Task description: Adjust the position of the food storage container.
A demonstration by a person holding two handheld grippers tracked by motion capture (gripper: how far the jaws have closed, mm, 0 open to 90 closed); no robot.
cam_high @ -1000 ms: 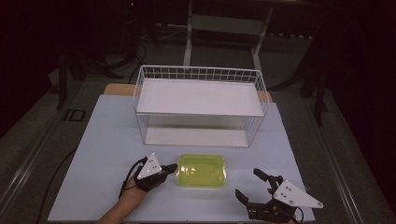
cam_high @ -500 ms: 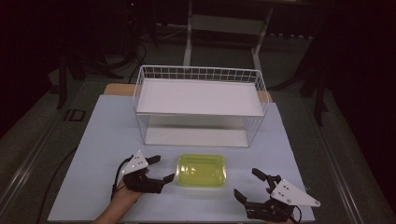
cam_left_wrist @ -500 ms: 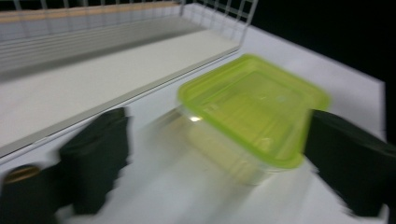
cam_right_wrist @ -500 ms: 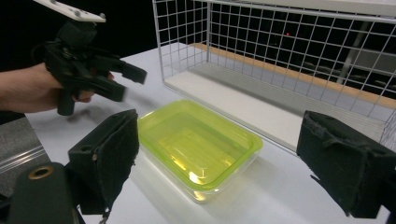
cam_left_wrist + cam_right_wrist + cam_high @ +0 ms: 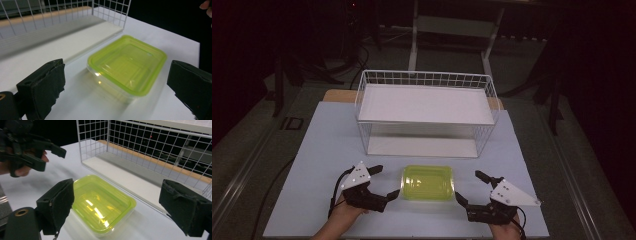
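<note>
Container: yellow-green lidded clear plastic box (image 5: 428, 182) sits on the white table (image 5: 322, 145), just before the white wire basket (image 5: 426, 112).
Long axis: across the table, running between both grippers.
Left gripper (image 5: 382, 183): jaws wide, empty, nearer.
Right gripper (image 5: 469, 187): jaws wide, empty, flanking the opposite end.

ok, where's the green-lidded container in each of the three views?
High view: green-lidded container sits low centre on the white table, between the two grippers.
Left gripper view: container centre right, ahead of the black fingers.
Right gripper view: container centre left, lower half.
Shared landmark: the white wire basket stands just behind it in all three.
</note>
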